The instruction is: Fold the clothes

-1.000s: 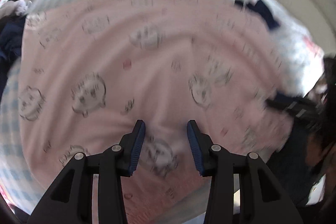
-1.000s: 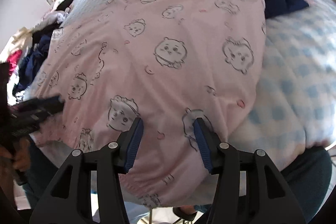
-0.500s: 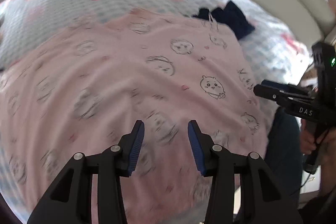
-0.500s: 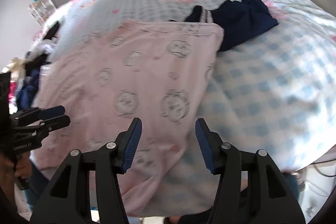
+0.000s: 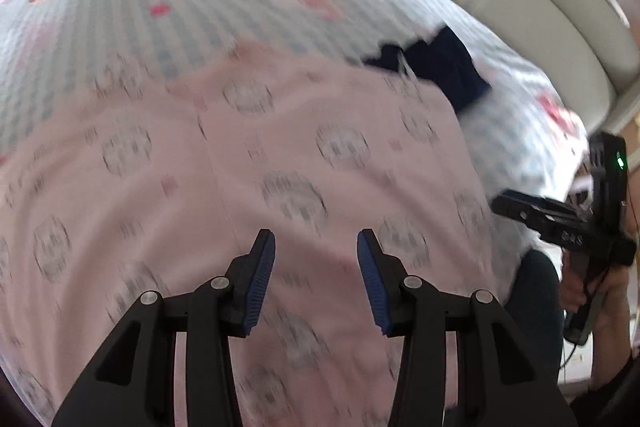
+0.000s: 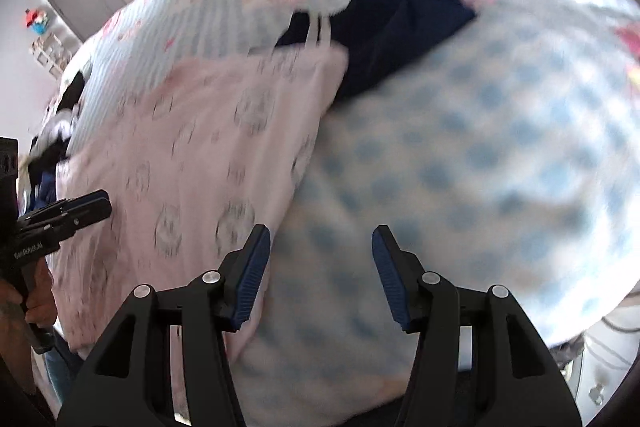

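Tools [image 5: 316, 255] [image 6: 321, 251] gape empty above pink garment [image 5: 280, 167]

Black grippers [image 5: 316, 247] (blue ribbed pads [image 5: 262, 279])

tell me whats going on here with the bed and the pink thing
A person holds a gripper in each hand over a bed. A pink garment lies spread flat on it, with a dark blue garment bunched at its far corner. The left gripper and right gripper are both open and hold nothing. No fold is under way.
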`<action>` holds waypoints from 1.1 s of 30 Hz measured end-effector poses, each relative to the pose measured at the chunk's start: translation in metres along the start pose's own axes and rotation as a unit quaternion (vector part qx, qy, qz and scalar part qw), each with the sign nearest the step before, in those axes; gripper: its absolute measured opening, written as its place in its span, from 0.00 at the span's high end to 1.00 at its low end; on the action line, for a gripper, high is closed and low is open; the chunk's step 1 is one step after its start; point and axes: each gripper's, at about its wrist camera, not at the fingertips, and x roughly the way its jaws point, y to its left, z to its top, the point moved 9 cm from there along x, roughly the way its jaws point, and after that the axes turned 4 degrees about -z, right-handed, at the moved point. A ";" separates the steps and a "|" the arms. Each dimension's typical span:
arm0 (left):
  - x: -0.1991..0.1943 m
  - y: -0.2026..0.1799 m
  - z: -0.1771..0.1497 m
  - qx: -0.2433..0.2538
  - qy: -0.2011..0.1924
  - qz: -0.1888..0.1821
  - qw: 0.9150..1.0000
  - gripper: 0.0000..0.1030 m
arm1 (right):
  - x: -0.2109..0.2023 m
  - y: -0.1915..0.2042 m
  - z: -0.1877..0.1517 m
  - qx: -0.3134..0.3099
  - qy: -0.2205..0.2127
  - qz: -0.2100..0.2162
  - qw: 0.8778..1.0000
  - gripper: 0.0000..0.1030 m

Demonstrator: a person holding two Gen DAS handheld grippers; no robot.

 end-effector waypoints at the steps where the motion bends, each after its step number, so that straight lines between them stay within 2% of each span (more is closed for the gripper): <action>1: 0.001 0.006 0.009 -0.002 -0.007 0.008 1.000 0.59 | 0.003 -0.003 0.006 0.003 0.001 -0.002 1.000 0.46; 5: 0.009 0.019 0.036 -0.011 -0.025 0.015 1.000 0.59 | 0.020 -0.011 0.026 0.015 0.012 -0.004 1.000 0.46; 11: 0.030 0.044 0.085 -0.008 -0.044 0.048 0.998 0.57 | 0.039 -0.002 0.050 0.024 0.018 0.017 0.999 0.45; 15: 0.068 0.063 0.119 -0.009 -0.003 0.049 0.999 0.47 | 0.058 0.022 0.052 0.021 0.037 0.080 0.996 0.46; 16: 0.078 0.066 0.122 -0.010 0.010 0.047 0.999 0.48 | 0.063 0.025 0.052 0.020 0.040 0.078 0.996 0.76; 17: 0.087 0.067 0.122 -0.008 0.025 0.046 0.999 0.65 | 0.069 0.028 0.051 0.020 0.042 0.076 0.996 0.93; 18: 0.096 0.067 0.122 -0.007 0.039 0.045 0.998 0.87 | 0.065 0.030 0.055 0.011 0.029 0.065 0.997 0.94; 19: 0.101 0.067 0.123 0.001 0.046 0.048 0.998 0.96 | 0.061 0.032 0.059 0.003 0.016 0.055 0.998 0.97; 22: 0.095 0.057 0.130 0.043 0.027 0.074 0.996 0.97 | 0.048 0.040 0.071 -0.023 -0.025 0.024 0.999 0.99; 26: 0.084 0.067 0.147 0.004 -0.015 0.071 0.997 0.96 | 0.031 0.029 0.096 -0.033 -0.061 -0.011 0.998 0.99; 28: 0.089 0.073 0.146 -0.012 -0.010 0.074 0.997 0.96 | 0.039 0.021 0.098 -0.024 -0.055 -0.020 0.998 0.99; 30: 0.105 0.080 0.137 -0.021 0.023 0.077 0.997 0.93 | 0.070 0.015 0.087 -0.009 -0.008 -0.009 1.000 0.99; 31: 0.109 0.082 0.133 -0.027 0.035 0.078 0.996 0.90 | 0.078 0.012 0.081 -0.001 0.007 -0.003 1.000 0.95; 33: 0.098 0.080 0.133 -0.035 0.020 0.064 0.997 0.87 | 0.092 0.005 0.071 0.014 0.037 0.008 0.999 0.86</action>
